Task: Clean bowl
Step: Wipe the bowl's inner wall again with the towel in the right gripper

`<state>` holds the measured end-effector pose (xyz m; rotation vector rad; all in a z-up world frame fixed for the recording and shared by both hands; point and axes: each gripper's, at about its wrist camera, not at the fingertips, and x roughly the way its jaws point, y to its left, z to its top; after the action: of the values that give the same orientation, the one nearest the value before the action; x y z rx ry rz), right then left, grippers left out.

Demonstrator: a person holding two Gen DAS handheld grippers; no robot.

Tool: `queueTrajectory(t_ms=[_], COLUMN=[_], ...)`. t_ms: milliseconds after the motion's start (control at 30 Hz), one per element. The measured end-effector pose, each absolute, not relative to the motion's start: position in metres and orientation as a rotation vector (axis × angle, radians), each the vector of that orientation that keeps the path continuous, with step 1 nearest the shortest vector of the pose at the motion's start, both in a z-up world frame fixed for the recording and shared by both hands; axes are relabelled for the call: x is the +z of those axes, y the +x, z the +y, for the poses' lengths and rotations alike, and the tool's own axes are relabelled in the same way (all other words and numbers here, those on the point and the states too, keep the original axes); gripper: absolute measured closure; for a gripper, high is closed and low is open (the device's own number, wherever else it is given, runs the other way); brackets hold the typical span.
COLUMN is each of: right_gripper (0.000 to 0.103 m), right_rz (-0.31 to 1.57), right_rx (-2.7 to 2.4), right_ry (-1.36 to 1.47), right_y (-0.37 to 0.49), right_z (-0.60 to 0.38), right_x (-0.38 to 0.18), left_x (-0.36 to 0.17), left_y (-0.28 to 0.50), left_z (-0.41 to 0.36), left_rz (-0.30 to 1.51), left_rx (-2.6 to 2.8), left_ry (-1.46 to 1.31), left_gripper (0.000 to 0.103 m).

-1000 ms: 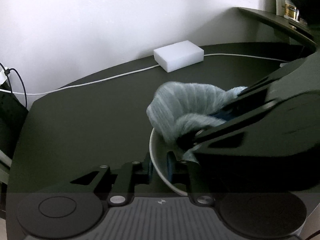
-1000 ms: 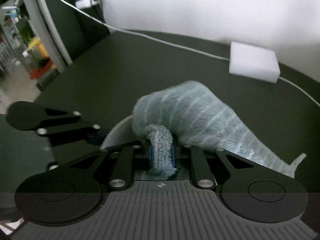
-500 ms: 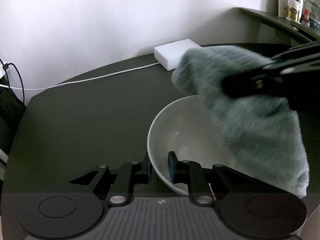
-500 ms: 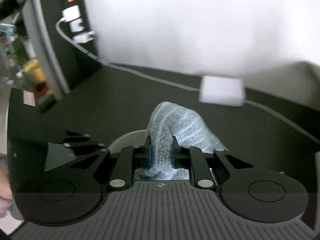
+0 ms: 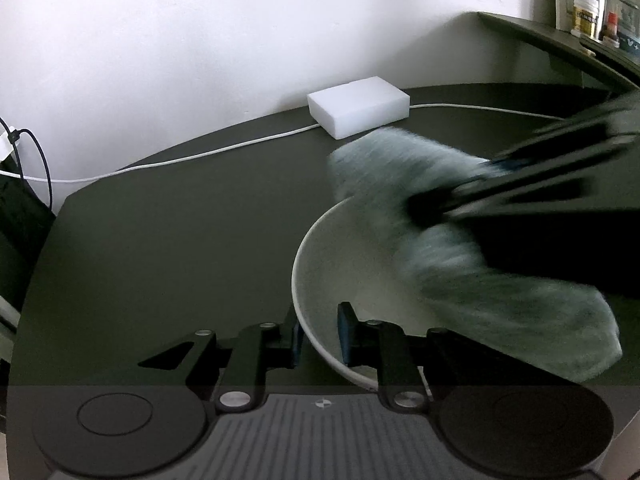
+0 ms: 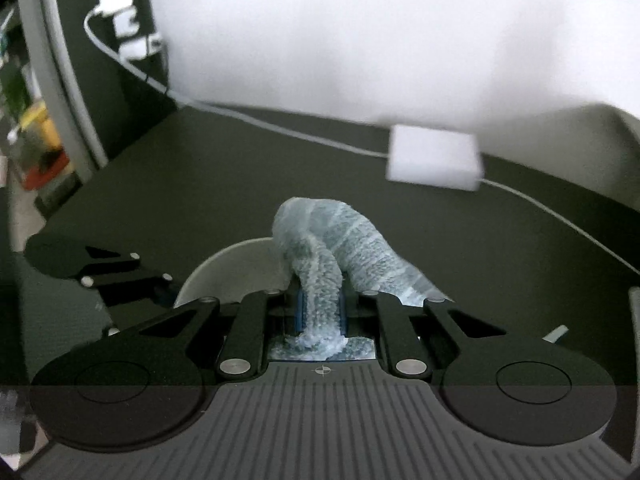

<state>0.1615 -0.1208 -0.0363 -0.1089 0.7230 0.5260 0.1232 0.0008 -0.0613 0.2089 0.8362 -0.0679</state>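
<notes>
Now the table (image 5: pixel 168 248) is bare and dark except for the white sponge (image 5: pixel 359 111) and the cable (image 5: pixel 192 157) at its far edge, about twelve o'clock from my left claw; neither has shifted in the last second. The bowl (image 5: pixel 320 276) sits at roughly one o'clock from that claw, and my left claw (image 5: pixel 318 338) stays clamped on its near rim, one finger outside, one inside. A second ago the cloth (image 5: pixel 480 280) was bunched down against the near wall; half a second ago I had swung it up and away. It is blurred now, draped over the far rim and right side, back toward the hollow. My right claw (image 6: pixel 320 312) is closed on a fold of the cloth, the rest humped ahead at twelve o'clock. I read this as one stroke in a run of wiping passes. How clean the inside is, I cannot tell.
</notes>
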Motion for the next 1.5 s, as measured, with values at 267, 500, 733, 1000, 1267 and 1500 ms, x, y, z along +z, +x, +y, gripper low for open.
queueTrajectory(t_ms=[267, 500, 733, 1000, 1267, 1500], right_gripper=[0.085, 0.085, 0.085, 0.088, 0.084, 0.084], right_rz=[0.682, 0.709, 0.813, 0.789, 0.707, 0.789], right_rx=[0.571, 0.635, 0.719, 0.621, 0.589, 0.694], right_ry=[-0.016, -0.044, -0.07, -0.104, -0.034, -0.093], right_y=[0.152, 0.159, 0.196, 0.193, 0.16, 0.166], right_z=[-0.156, -0.135, -0.088, -0.091, -0.147, -0.111], right_x=[-0.016, -0.023, -0.047, -0.052, -0.027, -0.051], left_x=[-0.048, -0.057, -0.057, -0.058, -0.057, -0.056], left_y=[0.141, 0.152, 0.131, 0.129, 0.132, 0.132], left_z=[-0.002, -0.014, -0.002, -0.001, 0.004, 0.003], left_rz=[0.809, 0.824, 0.859, 0.844, 0.85, 0.859], left_rx=[-0.137, -0.116, 0.0, 0.007, -0.019, -0.026], left_ry=[0.269, 0.353, 0.221, 0.218, 0.18, 0.171], left_gripper=[0.074, 0.082, 0.086, 0.084, 0.084, 0.084])
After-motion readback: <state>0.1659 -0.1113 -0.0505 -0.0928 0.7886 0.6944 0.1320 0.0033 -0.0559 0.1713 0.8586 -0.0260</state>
